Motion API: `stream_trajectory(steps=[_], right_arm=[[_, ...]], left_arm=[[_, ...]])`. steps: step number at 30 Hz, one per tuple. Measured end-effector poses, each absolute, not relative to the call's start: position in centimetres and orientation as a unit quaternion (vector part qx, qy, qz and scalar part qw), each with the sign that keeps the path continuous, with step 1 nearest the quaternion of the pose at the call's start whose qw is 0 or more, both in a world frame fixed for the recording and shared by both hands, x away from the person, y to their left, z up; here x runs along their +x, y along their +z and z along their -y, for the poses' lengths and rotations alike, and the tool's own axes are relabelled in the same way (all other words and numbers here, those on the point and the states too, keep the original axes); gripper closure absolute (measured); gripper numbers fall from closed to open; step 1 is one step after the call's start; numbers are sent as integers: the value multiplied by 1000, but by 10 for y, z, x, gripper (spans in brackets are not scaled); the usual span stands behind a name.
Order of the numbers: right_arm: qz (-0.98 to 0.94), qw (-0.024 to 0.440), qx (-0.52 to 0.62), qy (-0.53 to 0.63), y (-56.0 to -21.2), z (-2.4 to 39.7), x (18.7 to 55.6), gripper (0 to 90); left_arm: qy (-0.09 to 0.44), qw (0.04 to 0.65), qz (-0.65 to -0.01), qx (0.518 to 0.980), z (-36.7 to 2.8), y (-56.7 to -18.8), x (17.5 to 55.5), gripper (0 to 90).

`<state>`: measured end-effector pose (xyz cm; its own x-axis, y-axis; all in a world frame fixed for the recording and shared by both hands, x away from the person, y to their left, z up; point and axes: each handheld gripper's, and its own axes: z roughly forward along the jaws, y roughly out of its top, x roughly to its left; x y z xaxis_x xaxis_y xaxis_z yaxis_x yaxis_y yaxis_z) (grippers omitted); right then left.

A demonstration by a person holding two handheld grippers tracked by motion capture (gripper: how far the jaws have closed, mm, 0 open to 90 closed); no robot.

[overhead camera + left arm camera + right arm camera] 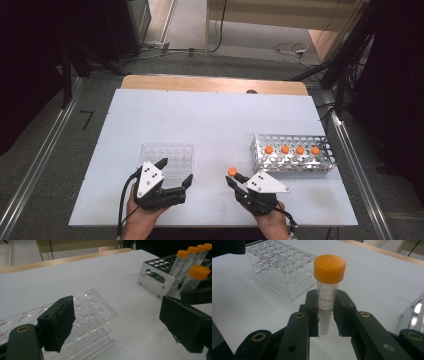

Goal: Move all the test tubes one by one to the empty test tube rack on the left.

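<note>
Orange-capped tube (329, 290) clenched in right claw (325, 312); left claw (117, 322) released beside clear rack (90, 315).

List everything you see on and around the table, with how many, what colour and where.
Table: one, white top with a wooden far edge, centre.
Clear rack: one, transparent plastic, near left, by the left gripper.
Metal rack: one, silver, perforated, near right.
Racked tubes: four, clear with orange caps, upright in a row in the metal rack.
Held tube: one, clear with orange cap, pinched between the right gripper's fingers.
Cables: several, on the floor beyond the table.
Left gripper: one, black, fingers apart with nothing between them.
Right gripper: one, black, shut on the held tube.
</note>
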<state>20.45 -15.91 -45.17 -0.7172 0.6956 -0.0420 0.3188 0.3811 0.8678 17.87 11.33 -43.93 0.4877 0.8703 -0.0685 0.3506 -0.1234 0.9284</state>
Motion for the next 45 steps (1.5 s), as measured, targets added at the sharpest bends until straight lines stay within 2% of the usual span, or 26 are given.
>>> stream_trajectory(steps=[5, 9, 14, 19, 22, 28, 35, 40, 42, 43, 44, 45], right_arm=[[-813, 197, 301, 459, -454, 144, 206, 722], [-817, 190, 291, 459, -454, 132, 205, 722], [-819, 184, 283, 464, -453, 124, 204, 721], [-819, 183, 280, 466, -452, 123, 202, 722], [-818, 183, 279, 468, -451, 124, 202, 721], [-820, 182, 273, 469, -450, 123, 200, 721], [-821, 182, 274, 468, -450, 123, 200, 721], [-819, 181, 275, 470, -450, 123, 201, 719], [-818, 178, 277, 472, -449, 124, 201, 705], [-818, 177, 279, 472, -449, 124, 201, 651], [-817, 174, 281, 472, -449, 124, 202, 579], [-820, 171, 284, 467, -449, 124, 203, 421]], left_arm=[[242, 511, -407, 718, -97, -435, 178, 167], [229, 526, -387, 722, -85, -431, 177, 231], [210, 539, -371, 726, -78, -428, 180, 369], [204, 537, -363, 733, -71, -429, 182, 433], [201, 531, -359, 741, -67, -430, 184, 518], [198, 525, -359, 746, -65, -432, 186, 561], [200, 524, -350, 751, -62, -432, 184, 685], [202, 523, -348, 751, -62, -431, 184, 694], [204, 522, -349, 751, -61, -430, 185, 696], [206, 521, -350, 751, -62, -430, 185, 696], [204, 519, -352, 751, -62, -429, 186, 697], [204, 518, -356, 751, -63, -429, 187, 697]])
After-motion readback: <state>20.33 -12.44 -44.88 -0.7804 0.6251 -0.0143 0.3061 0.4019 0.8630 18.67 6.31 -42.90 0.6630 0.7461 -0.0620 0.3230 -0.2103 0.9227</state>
